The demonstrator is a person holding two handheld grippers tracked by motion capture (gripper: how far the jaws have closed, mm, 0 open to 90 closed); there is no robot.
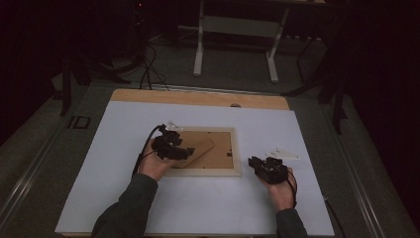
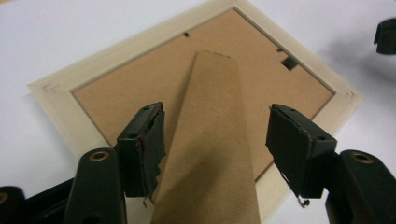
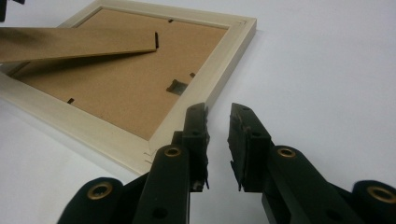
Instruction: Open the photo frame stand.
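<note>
Two black jaws of the left gripper (image 2: 215, 144) stand released astride the brown cardboard stand (image 2: 210, 140) of the pale wooden picture frame (image 2: 56, 93); the right gripper (image 3: 217, 140) jaws, narrowly parted, grasp nothing beside the frame's corner. No writing is readable.

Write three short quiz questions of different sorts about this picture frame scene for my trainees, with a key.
1. True or false: the picture frame lies with its back facing up.
2. Which tool has the cardboard stand between its jaws: A left tool, B right tool?
3. Fill in: the right tool's jaws stand slightly apart with ____ between them.

Key: 1 true; 2 A, and the pads do not press on it; 3 nothing.
</note>
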